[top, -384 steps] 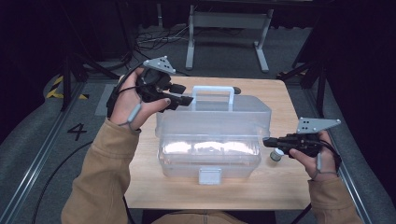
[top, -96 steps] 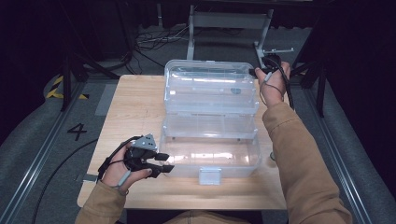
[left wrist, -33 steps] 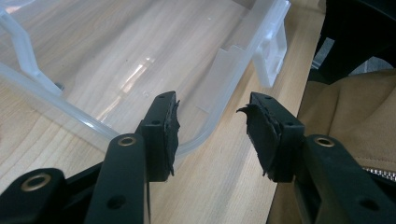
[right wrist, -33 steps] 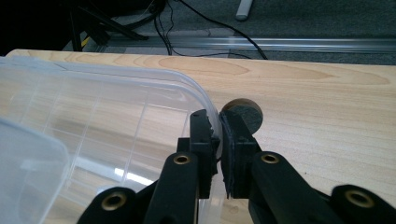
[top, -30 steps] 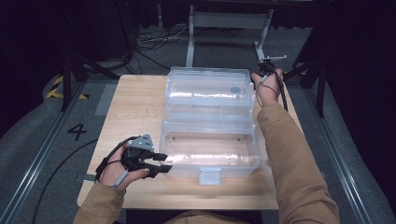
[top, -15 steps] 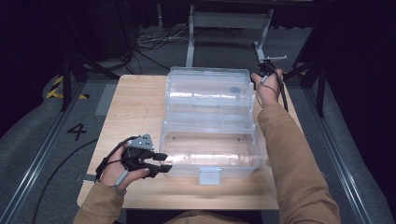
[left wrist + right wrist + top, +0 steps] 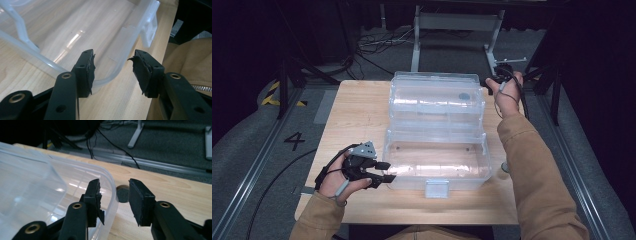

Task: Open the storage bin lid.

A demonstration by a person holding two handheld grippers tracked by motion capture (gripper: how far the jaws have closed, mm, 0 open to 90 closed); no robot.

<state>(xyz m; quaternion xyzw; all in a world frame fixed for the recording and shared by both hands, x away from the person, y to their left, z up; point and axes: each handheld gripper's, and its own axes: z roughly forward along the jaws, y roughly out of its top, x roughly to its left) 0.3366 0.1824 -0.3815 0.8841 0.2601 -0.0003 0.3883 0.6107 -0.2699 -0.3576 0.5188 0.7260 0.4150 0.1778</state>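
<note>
A clear plastic box (image 7: 437, 160) stands open on the wooden table, its lid (image 7: 437, 95) folded back on the far side. My left gripper (image 7: 384, 172) sits at the box's front left corner. Its jaws stand apart, with the curved corner rim (image 7: 110, 77) running between them and the pads (image 7: 91, 71) not pressing. My right gripper (image 7: 492, 82) is at the lid's far right corner. Its jaws have just been opening, and the lid's rim (image 7: 112, 195) stands loose between them, one jaw inside and one outside.
A white latch (image 7: 437, 188) hangs at the box's front. A small grey cylinder (image 7: 504, 166) stands on the table (image 7: 357, 115) right of the box. A round dark spot (image 7: 122, 193) marks the tabletop beyond the lid. Cables and a metal stand lie past the far edge.
The lid lies slightly farther back than three seconds ago. Over the last second both hands have kept their places, the right one at the lid's far corner.
</note>
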